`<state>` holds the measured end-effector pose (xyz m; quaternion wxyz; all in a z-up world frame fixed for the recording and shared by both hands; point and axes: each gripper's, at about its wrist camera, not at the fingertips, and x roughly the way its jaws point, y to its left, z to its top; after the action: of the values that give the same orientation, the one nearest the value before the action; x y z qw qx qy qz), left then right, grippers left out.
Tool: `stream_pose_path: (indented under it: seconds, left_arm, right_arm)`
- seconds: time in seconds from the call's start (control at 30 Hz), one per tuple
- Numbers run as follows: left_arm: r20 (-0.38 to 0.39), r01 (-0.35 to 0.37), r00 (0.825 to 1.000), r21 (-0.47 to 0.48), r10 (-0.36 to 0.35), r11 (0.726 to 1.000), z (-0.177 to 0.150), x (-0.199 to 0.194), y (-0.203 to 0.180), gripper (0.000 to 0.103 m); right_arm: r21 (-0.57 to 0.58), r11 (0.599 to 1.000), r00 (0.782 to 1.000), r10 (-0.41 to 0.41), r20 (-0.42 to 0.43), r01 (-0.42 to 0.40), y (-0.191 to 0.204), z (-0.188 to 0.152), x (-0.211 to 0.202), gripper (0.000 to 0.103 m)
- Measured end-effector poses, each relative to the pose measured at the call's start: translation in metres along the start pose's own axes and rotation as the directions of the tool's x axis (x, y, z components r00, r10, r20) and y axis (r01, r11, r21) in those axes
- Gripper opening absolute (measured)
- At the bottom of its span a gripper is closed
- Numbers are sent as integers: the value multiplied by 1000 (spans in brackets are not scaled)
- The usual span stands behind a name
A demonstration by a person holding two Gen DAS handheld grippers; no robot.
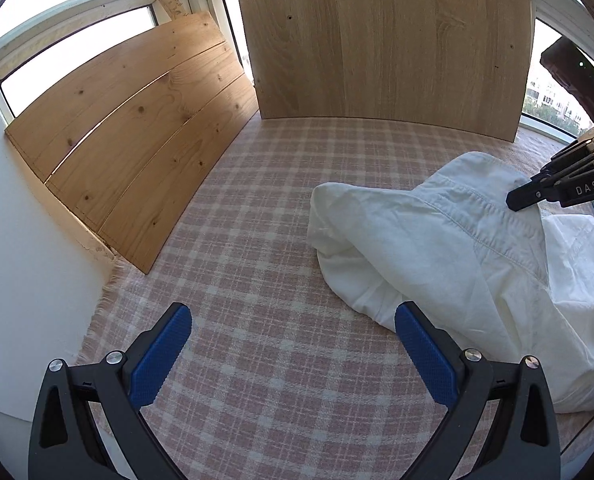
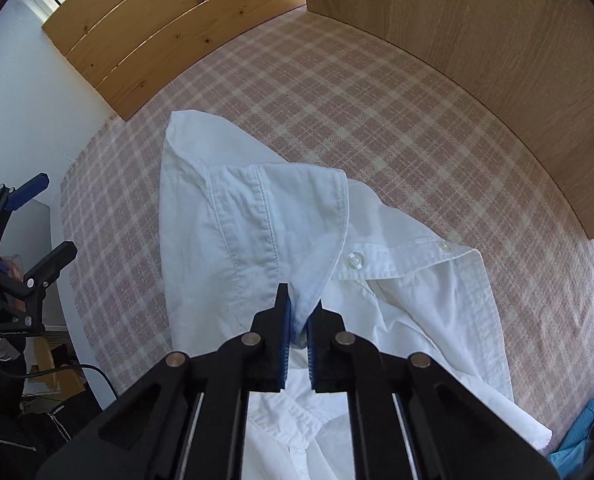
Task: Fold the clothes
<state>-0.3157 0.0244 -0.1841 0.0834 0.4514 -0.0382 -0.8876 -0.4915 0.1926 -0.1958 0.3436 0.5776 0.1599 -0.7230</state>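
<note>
Gripping: right tool [image 2: 297, 320] is clamped on a raised fold of the white shirt [image 2: 265, 216], blue pads pinched together with the cloth bunched between them.
Why held there: the pinch sits near the collar and button placket [image 2: 355, 259], so my read is the person is lifting the shirt to shake it out or flatten it before the first fold.
Left tool [image 1: 293, 356]: jaws spread wide, nothing between the pads, hanging over bare cloth just beside the shirt's near edge.
Why placed there: looks staged to take a second corner or hem so the shirt can be stretched between both tools. A guess, not seen.
Shirt location: on the bench, toward the right side in the left wrist view, crumpled into a tented mound under the right tool; sleeves and hem not laid out.
Bench cover: pink and white checked cloth [image 1: 257, 240], fringed at its left edge, with the shirt resting on it.
Backdrop: slatted pine board [image 1: 137, 128] and a larger oak-look panel [image 1: 385, 40] stand upright at the far edge of the bench, in front of windows; probably screening them.
Containers: none visible in either view, so nothing to report as contents.
Other items: a bit of light blue fabric [image 2: 577, 440] at the lower right edge of the right wrist view; cannot tell what garment it is.
Progress: early; no fold made yet, judging by the crumpled lie.
Risk: a one-point lift could let the shirt twist.
</note>
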Motion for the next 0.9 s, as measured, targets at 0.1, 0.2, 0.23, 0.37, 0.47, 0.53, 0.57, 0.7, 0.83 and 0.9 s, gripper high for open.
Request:
stream_pose_path:
  seconds: [0.1, 0.2, 0.23, 0.37, 0.47, 0.53, 0.57, 0.7, 0.83, 0.9]
  left_arm:
    - [31, 19, 999, 16, -19, 1000, 7, -6, 2, 102]
    - [64, 58, 996, 30, -60, 998, 18, -14, 1, 102]
    - [76, 74, 994, 45, -77, 996, 23, -17, -1, 102]
    - [126, 105, 984, 134, -122, 985, 47, -29, -22, 102]
    - [161, 141, 971, 216, -178, 966, 54, -45, -50, 102]
    - [182, 163, 959, 270, -216, 949, 59, -55, -68, 102]
    - [195, 165, 954, 297, -229, 940, 56, -62, -78, 102]
    - [246, 156, 930, 405, -272, 901, 41, -87, -117, 102]
    - [271, 93, 929, 488, -252, 868, 30, -90, -142, 103]
    - [247, 110, 932, 504, -265, 857, 28, -86, -147, 103]
  right_arm:
    - [-26, 995, 993, -94, 72, 96, 1, -6, -48, 6]
    - [-36, 976, 969, -210, 128, 216, 0, -7, -105, 5]
    - [-32, 967, 959, -248, 136, 254, -3, -9, -126, 5]
    - [32, 928, 913, -372, 169, 372, -16, -19, -199, 5]
    - [84, 890, 871, -455, 186, 448, -21, -34, -239, 5]
    - [120, 873, 853, -487, 188, 473, -26, -45, -257, 5]
    - [134, 871, 850, -491, 189, 473, -27, -48, -259, 5]
    - [175, 863, 843, -503, 191, 474, -28, -59, -265, 5]
    - [166, 865, 844, -500, 195, 474, -21, -63, -266, 5]
    - [160, 865, 843, -500, 199, 475, -18, -62, -266, 5]
